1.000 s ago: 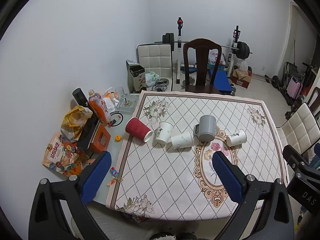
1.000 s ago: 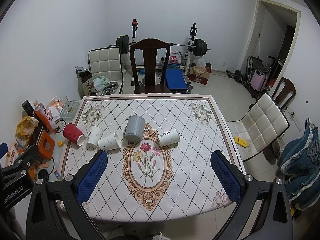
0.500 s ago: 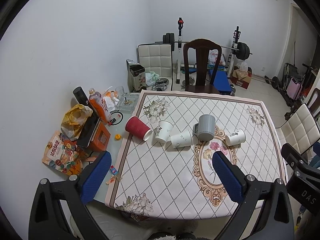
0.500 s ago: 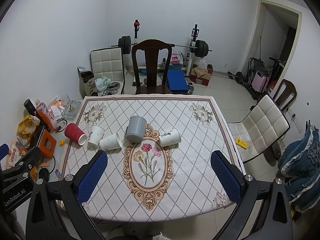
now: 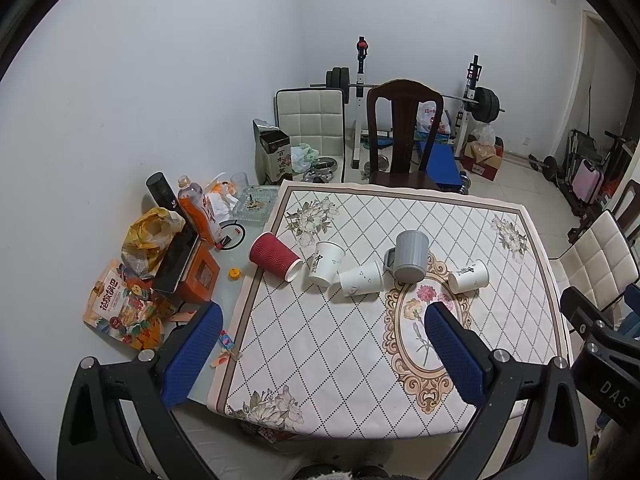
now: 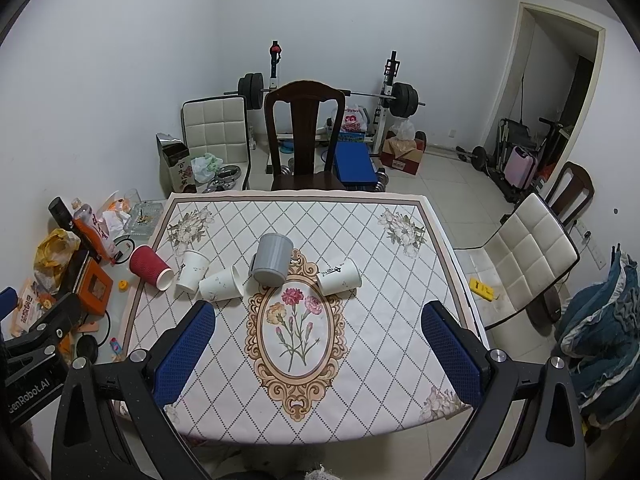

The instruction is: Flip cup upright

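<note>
Several cups stand in a row across the patterned table [image 5: 320, 352]. A red ribbed cup [image 5: 274, 256] lies on its side at the left. A white paper cup [image 5: 326, 262] stands upside down beside it. Another white cup [image 5: 361, 278] lies on its side. A grey mug [image 5: 409, 256] stands upside down. A third white cup [image 5: 469, 276] lies on its side at the right. The same row shows in the right wrist view, with the grey mug [image 6: 273, 260] in the middle. My left gripper [image 5: 320, 344] and right gripper [image 6: 318, 344] are open, empty, high above the table's near side.
A dark wooden chair [image 6: 304, 136] stands at the table's far edge. A white padded chair [image 6: 524, 256] stands at the right. Bottles, bags and boxes [image 5: 160, 248] crowd the glass strip left of the cloth. Weights and a bench [image 6: 352, 128] are behind.
Both grippers have drifted back and up slightly, so the table looks a little smaller. The cups have not moved.
</note>
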{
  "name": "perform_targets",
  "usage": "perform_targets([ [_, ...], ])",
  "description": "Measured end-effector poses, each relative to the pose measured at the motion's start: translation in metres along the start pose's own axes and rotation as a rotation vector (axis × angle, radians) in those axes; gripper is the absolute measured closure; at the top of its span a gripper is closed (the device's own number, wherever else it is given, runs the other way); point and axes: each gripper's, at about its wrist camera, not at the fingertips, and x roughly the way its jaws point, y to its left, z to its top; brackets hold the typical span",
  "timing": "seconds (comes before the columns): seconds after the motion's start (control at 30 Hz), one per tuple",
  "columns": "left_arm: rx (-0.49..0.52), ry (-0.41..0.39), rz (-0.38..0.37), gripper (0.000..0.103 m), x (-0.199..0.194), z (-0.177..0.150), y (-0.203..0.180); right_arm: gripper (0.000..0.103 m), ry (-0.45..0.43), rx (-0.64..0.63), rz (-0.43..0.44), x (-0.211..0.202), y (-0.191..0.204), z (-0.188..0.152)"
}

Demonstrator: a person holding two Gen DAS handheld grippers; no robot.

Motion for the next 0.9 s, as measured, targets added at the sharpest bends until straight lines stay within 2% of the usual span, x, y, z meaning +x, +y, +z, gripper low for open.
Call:
perform_targets([
  [0.9, -0.009, 0.004, 0.002, 0.0, 0.0032, 0.0029, 0.0036, 0.0, -0.001, -0.003, 0.006, -0.0043, 0.0026, 0.0],
])
